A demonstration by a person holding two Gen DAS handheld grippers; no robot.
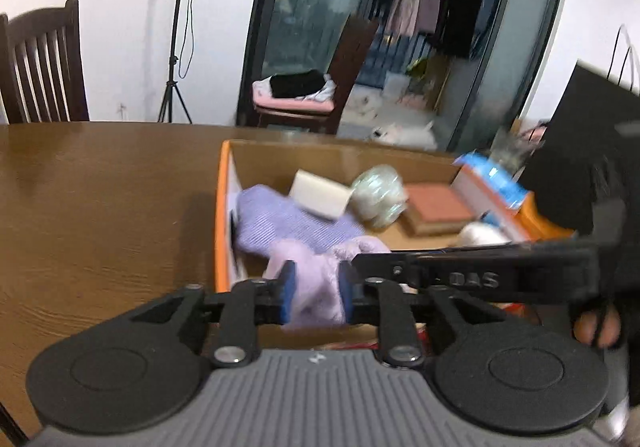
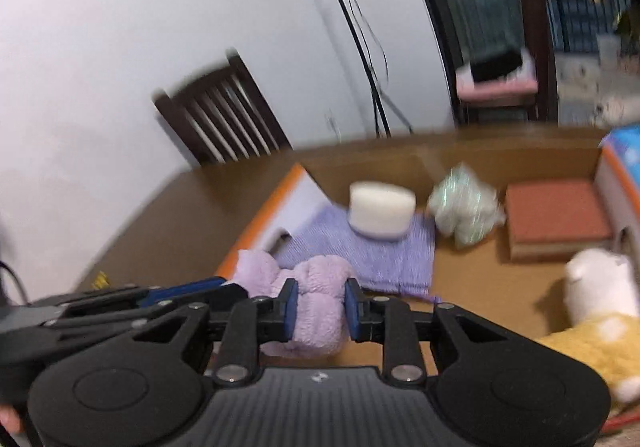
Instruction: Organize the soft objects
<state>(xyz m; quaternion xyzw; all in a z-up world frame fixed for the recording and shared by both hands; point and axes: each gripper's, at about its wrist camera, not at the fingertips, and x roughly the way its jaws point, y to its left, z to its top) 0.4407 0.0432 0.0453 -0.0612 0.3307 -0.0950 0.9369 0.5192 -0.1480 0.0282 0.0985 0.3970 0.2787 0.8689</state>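
Grippers both clamp the same item. My left gripper (image 1: 316, 297) has its blue pads pressed against a fluffy lilac towel (image 1: 316, 287), and my right gripper (image 2: 322, 307) pinches another part of that lilac towel (image 2: 316, 311) from the side. In the left view, the right gripper's arm crosses in from 3 o'clock, just above my left fingers.

The towel sits at the near edge of a cardboard box (image 1: 320, 155) with an orange rim, at about 6 o'clock within it. The box rests on a brown wooden table (image 1: 100, 207).

I note these contents inside the box:
- A folded purple ribbed cloth (image 2: 380, 251) lies flat just beyond the towel, toward 12 o'clock.
- A white sponge block (image 2: 382, 209) rests on the far edge of that cloth.
- A crumpled pale-green plastic bundle (image 2: 464, 207) is just beside the block, at its 3 o'clock.
- A brick-red pad (image 2: 554, 217) lies further right, near the box wall.
- A white and yellow plush toy (image 2: 596, 307) occupies the near right corner, at 4 o'clock.

Motion blur softens both views.
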